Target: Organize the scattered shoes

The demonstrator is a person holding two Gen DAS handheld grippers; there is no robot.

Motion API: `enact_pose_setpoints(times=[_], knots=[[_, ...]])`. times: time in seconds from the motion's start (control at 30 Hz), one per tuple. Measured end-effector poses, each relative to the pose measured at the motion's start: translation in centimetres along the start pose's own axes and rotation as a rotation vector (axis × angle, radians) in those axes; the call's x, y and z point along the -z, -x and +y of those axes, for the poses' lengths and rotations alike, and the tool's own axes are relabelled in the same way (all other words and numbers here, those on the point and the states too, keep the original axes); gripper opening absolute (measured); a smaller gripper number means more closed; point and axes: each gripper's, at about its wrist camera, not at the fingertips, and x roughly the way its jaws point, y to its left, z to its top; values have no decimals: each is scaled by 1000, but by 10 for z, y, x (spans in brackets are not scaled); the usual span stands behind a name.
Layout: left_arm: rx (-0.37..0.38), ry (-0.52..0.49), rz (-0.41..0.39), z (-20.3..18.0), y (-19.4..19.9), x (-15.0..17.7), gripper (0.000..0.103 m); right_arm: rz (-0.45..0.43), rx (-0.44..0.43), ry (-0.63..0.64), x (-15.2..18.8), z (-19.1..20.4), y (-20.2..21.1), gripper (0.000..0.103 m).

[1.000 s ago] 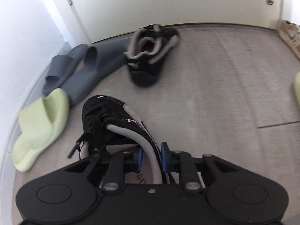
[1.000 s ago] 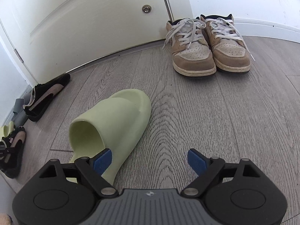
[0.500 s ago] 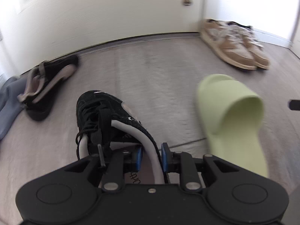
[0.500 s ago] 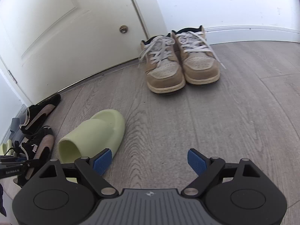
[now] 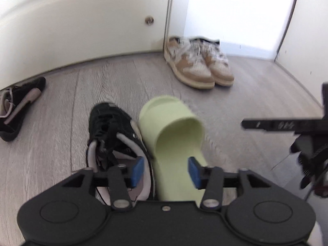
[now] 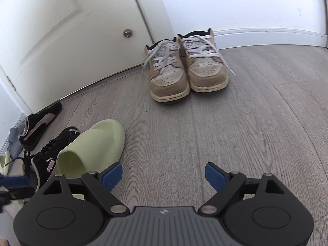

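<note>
A black sneaker (image 5: 108, 127) lies on the wood floor, its right side touching a light green slide (image 5: 172, 131). My left gripper (image 5: 165, 171) is open just behind them: its left pad is over the sneaker's heel collar, and the slide's heel sits between the pads. In the right wrist view the same slide (image 6: 92, 151) and black sneaker (image 6: 51, 153) lie at lower left. My right gripper (image 6: 163, 176) stands open over bare floor, right of the slide, holding nothing. The second black sneaker (image 6: 39, 125) lies by the door.
A pair of tan sneakers (image 6: 184, 71) stands side by side against the wall beside the white door (image 6: 61, 30). A grey slide (image 6: 14, 141) and another green slide (image 6: 5, 162) lie at the far left edge. The right gripper's body (image 5: 303, 135) shows at the left view's right edge.
My left gripper swung right with the black sneaker, then opened and let it go beside the green slide. The right gripper drew back and to the right of the slide, still open.
</note>
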Motion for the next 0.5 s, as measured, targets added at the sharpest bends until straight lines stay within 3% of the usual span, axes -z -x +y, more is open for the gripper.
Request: enact_pose_setpoints(times=[0.1, 0.17, 0.23, 0.37, 0.5], knots=[[-123, 47, -87, 16, 29, -2, 70, 17, -23, 2, 2, 7, -3, 89], [-245, 76, -115, 40, 39, 2, 78, 26, -36, 17, 4, 14, -5, 89], [-343, 129, -117, 69, 42, 8, 78, 29, -43, 35, 6, 21, -9, 89], [-520, 435, -111, 165, 50, 39, 78, 2, -78, 35, 5, 35, -18, 89], [-653, 599, -159, 222, 59, 62, 78, -49, -106, 76, -9, 71, -29, 89]])
